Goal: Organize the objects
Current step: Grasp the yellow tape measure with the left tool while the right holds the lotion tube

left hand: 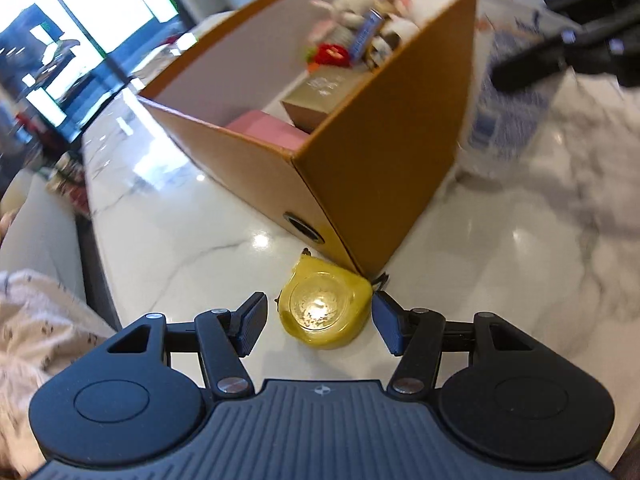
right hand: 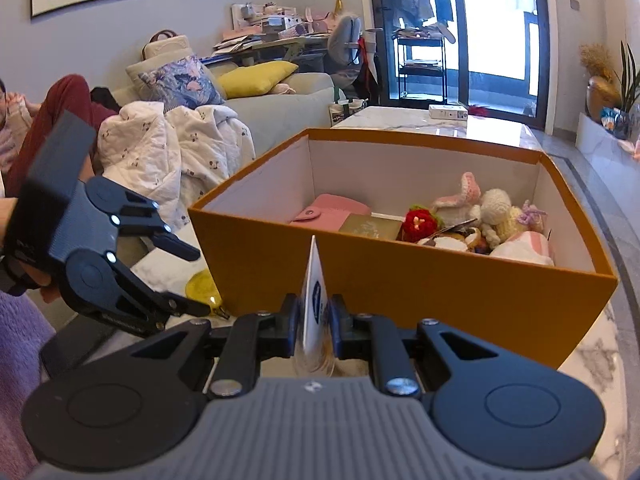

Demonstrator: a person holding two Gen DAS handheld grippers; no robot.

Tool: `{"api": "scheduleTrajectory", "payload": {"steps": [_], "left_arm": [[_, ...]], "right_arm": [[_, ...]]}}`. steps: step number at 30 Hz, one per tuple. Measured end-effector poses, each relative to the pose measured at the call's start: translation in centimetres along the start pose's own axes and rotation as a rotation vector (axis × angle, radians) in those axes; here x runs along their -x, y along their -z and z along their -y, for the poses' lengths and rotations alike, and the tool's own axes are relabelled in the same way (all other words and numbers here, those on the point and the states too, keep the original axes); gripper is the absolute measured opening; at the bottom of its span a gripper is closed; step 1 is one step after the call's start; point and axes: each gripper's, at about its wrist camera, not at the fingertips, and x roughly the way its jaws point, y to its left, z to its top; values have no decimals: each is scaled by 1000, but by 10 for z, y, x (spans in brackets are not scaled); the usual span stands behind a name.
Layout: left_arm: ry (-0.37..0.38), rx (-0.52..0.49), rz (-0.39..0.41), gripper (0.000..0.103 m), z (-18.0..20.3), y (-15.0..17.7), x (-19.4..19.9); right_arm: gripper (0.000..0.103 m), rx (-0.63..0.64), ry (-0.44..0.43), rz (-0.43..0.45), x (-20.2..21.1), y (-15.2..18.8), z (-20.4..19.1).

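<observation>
An orange cardboard box (right hand: 400, 292) with a white inside sits on the marble table (left hand: 168, 216), and everything else lies around it. Just off the box's near corner, close to the round hole in its end wall, lies a yellow tape measure (left hand: 326, 310), flat on the table and almost touching the box. The left gripper (left hand: 320, 320) hangs over it, tilted down, with its fingers (left hand: 252, 322) spread wide on either side of the tape measure; the pads are not pressing on it, though one stands very close to its edge. In front of the box's long side, the right gripper (right hand: 314, 320) has its fingers pressed tight on a thin white packet (right hand: 314, 300) with blue print, held upright and edge-on, level with the box wall. Inside the box, a pink wallet (right hand: 328, 210) with a snap lies towards the left end, a gold-coloured little box (right hand: 370, 226) next to it, then a red knitted flower (right hand: 418, 224) and a heap of knitted toys (right hand: 492, 212) at the right end. Beyond the box, a sofa with a white quilt (right hand: 160, 152) stands beside the table.
</observation>
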Motion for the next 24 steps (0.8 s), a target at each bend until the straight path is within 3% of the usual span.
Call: {"api": "scheduleTrajectory", "payload": {"steps": [9,16,21,24], "left_arm": [[115,-46,-16,69,-16,-6,-18],[172,121,2,75,-30,1,-23],[129,138,-36,74,-17,3,-18],[155,178,-58,74,-14,7,-12]], "right_arm": [[18,-12,30,-28,-5,4,3],[18,-20,45,-30,-5,6,3],[18,-15,53,-29,-1,8,0],[18,-12,53,-16,4,9,-2]]}}
